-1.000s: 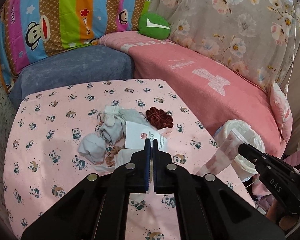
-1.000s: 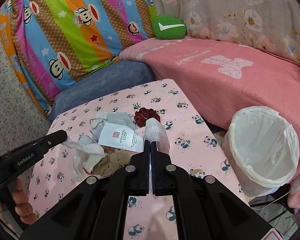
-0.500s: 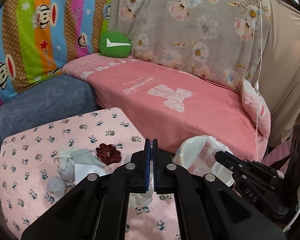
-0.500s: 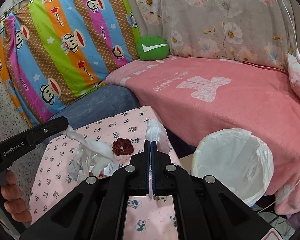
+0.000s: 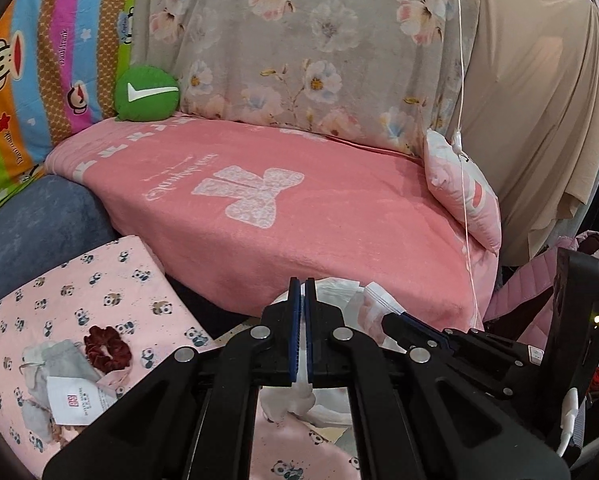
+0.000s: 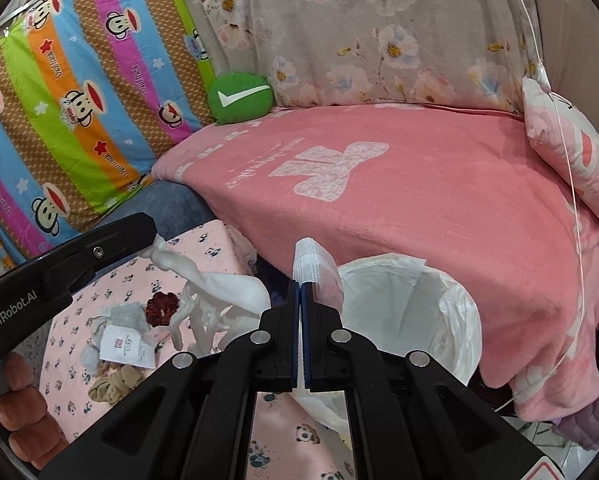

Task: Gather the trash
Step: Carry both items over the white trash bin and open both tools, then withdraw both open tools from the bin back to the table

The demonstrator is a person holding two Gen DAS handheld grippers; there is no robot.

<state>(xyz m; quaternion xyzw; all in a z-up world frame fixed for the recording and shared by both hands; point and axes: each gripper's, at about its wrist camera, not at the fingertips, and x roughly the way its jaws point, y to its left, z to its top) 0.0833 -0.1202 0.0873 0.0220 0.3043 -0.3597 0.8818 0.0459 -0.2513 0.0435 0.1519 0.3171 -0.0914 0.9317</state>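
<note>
Left claw (image 6: 151,240) grips crumpled white tissue (image 6: 219,296) (limp, stringy), right claw (image 6: 300,284) pinches a clear plastic wrapper (image 6: 319,268)

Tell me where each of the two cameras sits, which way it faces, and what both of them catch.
Left wrist: on the left gripper, looking down its shut fingers across the panda-print table to the pink sofa blanket; the right gripper enters at right.
Right wrist: on the right gripper, shut on a clear plastic bag, facing the lined bin; the left gripper holding white tissue and fingers show at left.
Shared: green cushion, red scrunchie, blanket.
</note>
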